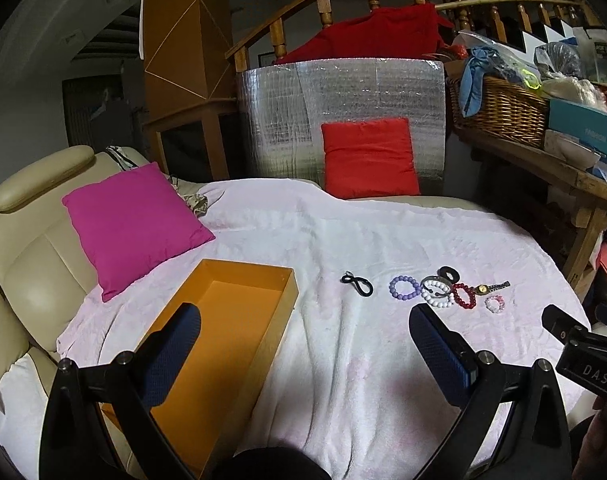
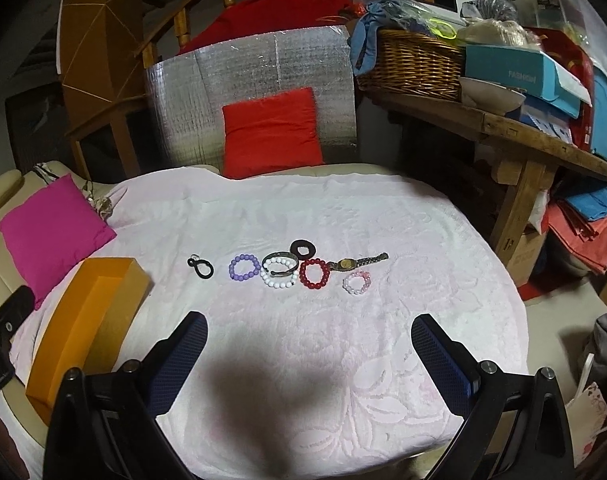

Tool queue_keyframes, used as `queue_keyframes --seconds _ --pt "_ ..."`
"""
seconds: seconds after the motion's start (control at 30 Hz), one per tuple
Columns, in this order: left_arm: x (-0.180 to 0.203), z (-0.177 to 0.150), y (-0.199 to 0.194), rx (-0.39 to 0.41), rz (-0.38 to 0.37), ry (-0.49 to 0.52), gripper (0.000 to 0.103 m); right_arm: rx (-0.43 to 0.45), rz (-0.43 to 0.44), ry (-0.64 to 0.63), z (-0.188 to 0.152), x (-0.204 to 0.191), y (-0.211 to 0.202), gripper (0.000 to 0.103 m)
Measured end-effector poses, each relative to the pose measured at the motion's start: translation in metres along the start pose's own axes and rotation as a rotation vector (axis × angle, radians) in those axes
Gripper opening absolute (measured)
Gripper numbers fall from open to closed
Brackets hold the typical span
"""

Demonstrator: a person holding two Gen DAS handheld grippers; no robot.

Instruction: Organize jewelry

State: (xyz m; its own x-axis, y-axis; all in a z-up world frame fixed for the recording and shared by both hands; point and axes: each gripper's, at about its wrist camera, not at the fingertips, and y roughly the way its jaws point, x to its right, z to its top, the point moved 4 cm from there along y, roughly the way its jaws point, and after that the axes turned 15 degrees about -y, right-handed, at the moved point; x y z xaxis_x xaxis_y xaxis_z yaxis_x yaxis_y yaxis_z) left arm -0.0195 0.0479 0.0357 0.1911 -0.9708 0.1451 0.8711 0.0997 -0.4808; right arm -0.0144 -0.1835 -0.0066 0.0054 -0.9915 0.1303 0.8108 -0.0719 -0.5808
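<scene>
beaded bracelets [image 2: 279, 272] and a watch [image 2: 345, 264] lie in a row on the pink blanket [image 2: 343, 340], well apart from the empty orange box [image 1: 239, 304] at left. they look light and slippery (best pinched across the bead strand). left gripper [image 1: 303, 344] and right gripper [image 2: 309, 344] hover level above the blanket, jaws apart, holding nothing.

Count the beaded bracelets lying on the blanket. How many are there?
4, in a row: purple bracelet leftmost, white bracelet under a metal bangle, red bracelet, and small pink bracelet rightmost. None seems hidden.
</scene>
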Motion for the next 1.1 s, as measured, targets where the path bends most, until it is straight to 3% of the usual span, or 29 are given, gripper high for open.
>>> queue_keyframes --seconds 0.63,1.1 --pt "-0.006 -0.001 0.028 -0.013 0.055 0.009 0.103 0.027 0.029 -0.033 0.024 -0.005 0.018 0.103" --pt "0.01 -0.003 0.08 -0.042 0.118 0.055 0.103 0.012 0.059 -0.045 0.048 0.004 0.08 0.103"
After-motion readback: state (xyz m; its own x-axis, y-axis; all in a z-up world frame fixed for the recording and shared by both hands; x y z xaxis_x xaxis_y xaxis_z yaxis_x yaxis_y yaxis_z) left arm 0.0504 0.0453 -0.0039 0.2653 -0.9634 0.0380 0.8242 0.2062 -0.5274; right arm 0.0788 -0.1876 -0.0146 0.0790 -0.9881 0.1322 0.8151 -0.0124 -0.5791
